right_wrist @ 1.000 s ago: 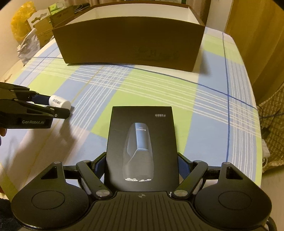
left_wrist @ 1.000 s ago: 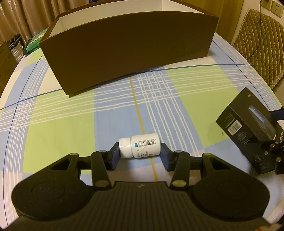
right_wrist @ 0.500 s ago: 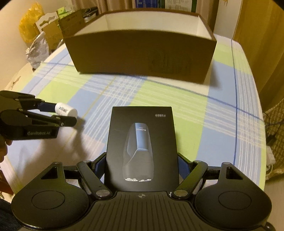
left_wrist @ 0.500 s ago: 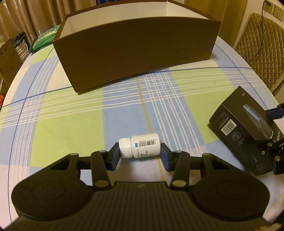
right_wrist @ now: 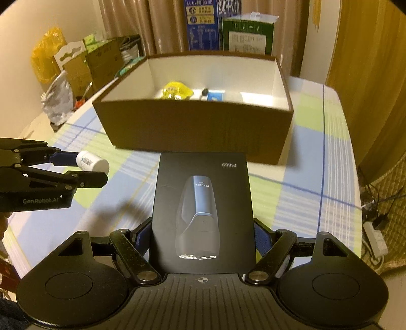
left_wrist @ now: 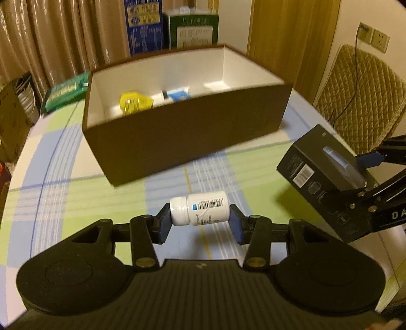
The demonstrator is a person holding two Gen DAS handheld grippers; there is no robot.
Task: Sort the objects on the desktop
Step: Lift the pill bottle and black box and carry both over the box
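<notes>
Warm yellow light. Tan curtains (left_wrist: 63, 38) hang behind the bench (left_wrist: 63, 177) in its plaid cloth; a quilted chair (left_wrist: 360, 96) stands right, under wall sockets (left_wrist: 373, 36). Cartons (right_wrist: 228, 28) are stacked behind.

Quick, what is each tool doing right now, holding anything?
Left tool: closed on the white pill bottle.
Right tool: closed on the black shaver box.

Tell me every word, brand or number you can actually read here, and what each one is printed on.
"FS889": black cardboard shaver box, printed upside down.
"FLYCO": same box, along the pictured shaver.
"GenRobot.AI": side of the black left gripper.
"DA", cut off: side of the right gripper.
White plastic pill bottle: barcode and print too small.
Blue carton and green carton behind: characters too blurred.
</notes>
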